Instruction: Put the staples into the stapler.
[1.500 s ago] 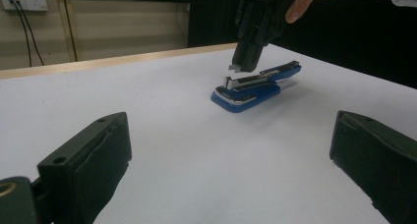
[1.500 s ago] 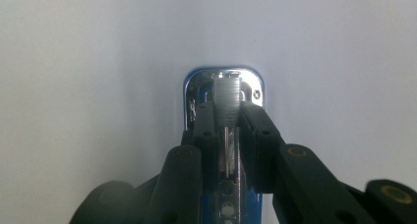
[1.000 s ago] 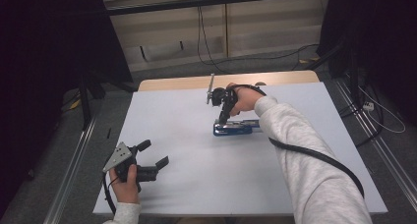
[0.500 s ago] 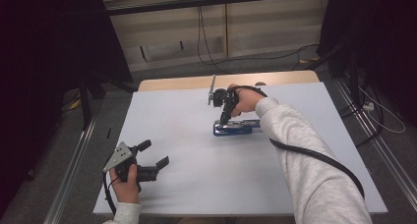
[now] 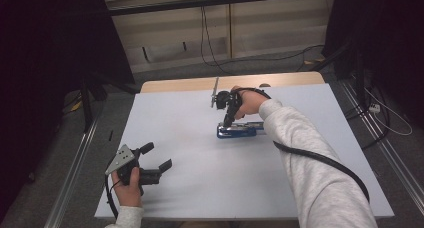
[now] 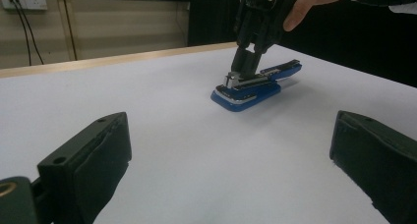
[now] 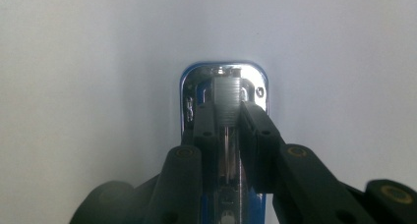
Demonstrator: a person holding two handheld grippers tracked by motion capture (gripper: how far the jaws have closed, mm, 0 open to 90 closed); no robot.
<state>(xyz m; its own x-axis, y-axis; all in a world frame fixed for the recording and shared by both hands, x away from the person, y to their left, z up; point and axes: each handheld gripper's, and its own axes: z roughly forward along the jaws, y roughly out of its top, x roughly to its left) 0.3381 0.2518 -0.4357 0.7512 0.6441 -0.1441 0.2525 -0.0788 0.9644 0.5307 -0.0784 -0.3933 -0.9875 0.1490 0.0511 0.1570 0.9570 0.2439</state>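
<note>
The blue stapler lies flat mid-table, chrome top showing. The right gripper pinches its top from above. The left gripper, jaws spread, rests at the near left, well apart.

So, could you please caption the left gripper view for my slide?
Right claw closed on the blue stapler on the white table.

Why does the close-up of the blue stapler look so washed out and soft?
In the right gripper view the white table glares pale and the stapler is blurred at close range; the left gripper view shows it sharper; the high view is dim with dark edges.
</note>
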